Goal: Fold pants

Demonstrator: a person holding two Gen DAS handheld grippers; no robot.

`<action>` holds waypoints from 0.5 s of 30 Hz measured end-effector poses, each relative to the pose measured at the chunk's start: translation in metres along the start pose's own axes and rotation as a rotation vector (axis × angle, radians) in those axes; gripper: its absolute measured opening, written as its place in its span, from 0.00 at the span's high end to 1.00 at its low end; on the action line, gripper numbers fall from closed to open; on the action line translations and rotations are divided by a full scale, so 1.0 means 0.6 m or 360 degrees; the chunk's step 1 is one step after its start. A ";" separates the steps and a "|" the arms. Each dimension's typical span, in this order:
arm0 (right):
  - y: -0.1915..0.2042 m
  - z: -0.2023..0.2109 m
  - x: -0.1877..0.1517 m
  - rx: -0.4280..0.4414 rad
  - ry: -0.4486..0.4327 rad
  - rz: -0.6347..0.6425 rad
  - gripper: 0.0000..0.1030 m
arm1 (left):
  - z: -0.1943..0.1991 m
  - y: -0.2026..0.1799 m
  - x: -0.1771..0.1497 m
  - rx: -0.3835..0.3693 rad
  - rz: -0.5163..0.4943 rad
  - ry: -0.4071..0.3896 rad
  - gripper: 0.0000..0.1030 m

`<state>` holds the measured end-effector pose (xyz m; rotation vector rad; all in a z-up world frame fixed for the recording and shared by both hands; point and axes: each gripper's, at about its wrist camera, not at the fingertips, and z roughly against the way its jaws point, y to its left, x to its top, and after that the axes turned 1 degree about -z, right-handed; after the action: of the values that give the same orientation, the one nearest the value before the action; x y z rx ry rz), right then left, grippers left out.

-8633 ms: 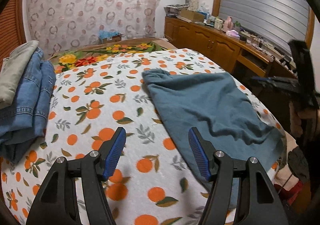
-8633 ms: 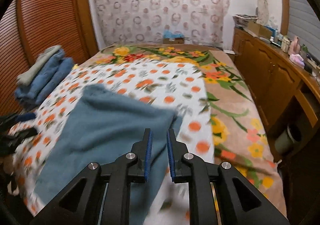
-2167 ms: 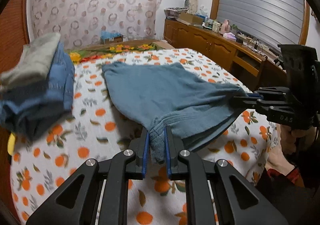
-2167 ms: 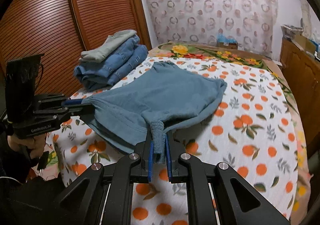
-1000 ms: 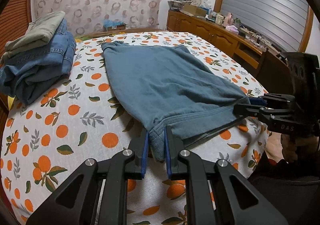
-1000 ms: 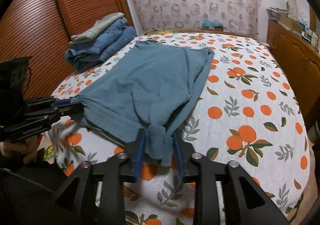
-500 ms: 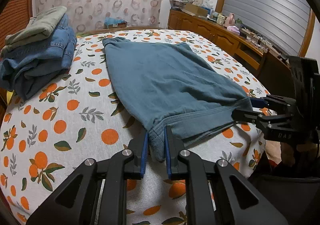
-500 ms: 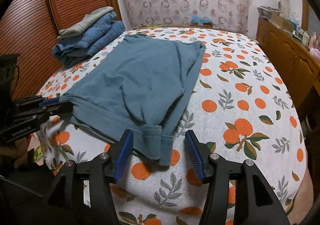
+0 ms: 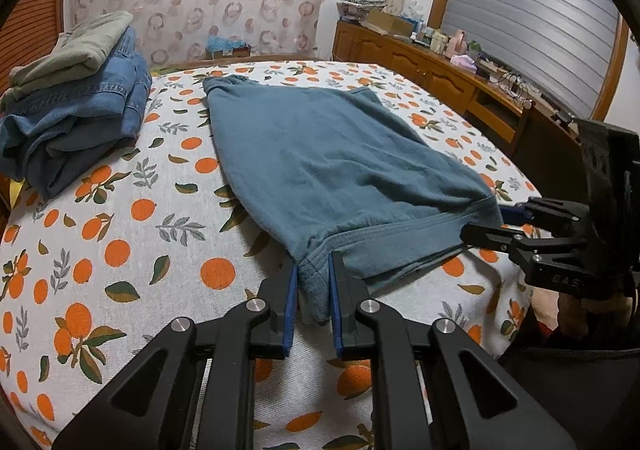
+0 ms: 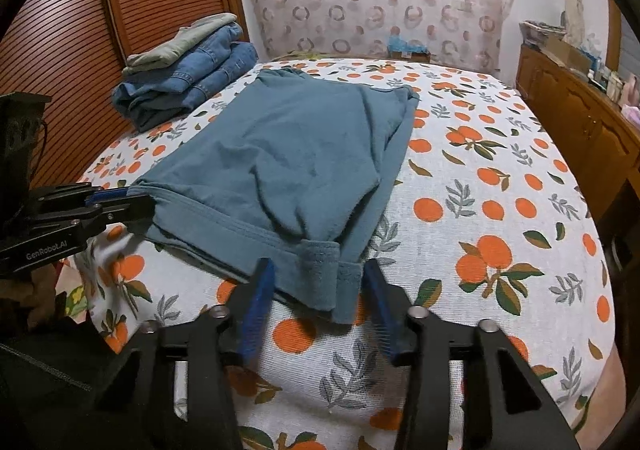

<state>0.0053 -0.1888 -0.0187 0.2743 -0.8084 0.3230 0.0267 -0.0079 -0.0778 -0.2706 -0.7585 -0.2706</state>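
Note:
Blue-grey pants (image 9: 320, 154) lie flat on the orange-print bed sheet (image 10: 480, 210), waistband toward me. My left gripper (image 9: 312, 266) is shut on one corner of the waistband, and in the right wrist view the left gripper (image 10: 136, 198) shows at the left edge. My right gripper (image 10: 318, 270) straddles the other waistband corner of the pants (image 10: 304, 146). Its jaws are closing, and the blue pads stand clear of the cloth on both sides. In the left wrist view the right gripper (image 9: 486, 220) sits at the pants' right corner.
A stack of folded jeans topped by a grey-green garment (image 10: 188, 78) sits at the bed's far left, also visible as the stack (image 9: 76, 110). A slatted wooden door (image 10: 80, 30) is to the left. A cluttered wooden cabinet (image 9: 440, 70) lines the right side.
The right gripper let go of the waistband corner and opened wide; its jaws now stand narrower than half a second ago. The corner has dropped onto the sheet. The left gripper keeps its hold.

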 end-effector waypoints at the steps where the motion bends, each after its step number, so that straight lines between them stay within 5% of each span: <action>1: -0.001 0.000 0.000 0.0012 0.0003 -0.0001 0.67 | 0.002 0.000 0.000 -0.0007 0.0004 -0.0008 0.86; 6: -0.008 0.010 0.002 0.0057 -0.0026 0.0000 0.87 | 0.021 -0.005 0.007 -0.0045 0.0005 -0.0058 0.86; 15: -0.023 0.050 0.013 0.0148 -0.0111 0.0009 0.89 | 0.062 -0.023 0.027 -0.0096 -0.0020 -0.0148 0.86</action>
<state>-0.0043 -0.2106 0.0054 0.3722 -0.8639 0.3585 0.0098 -0.0106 -0.0387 -0.3373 -0.8449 -0.2949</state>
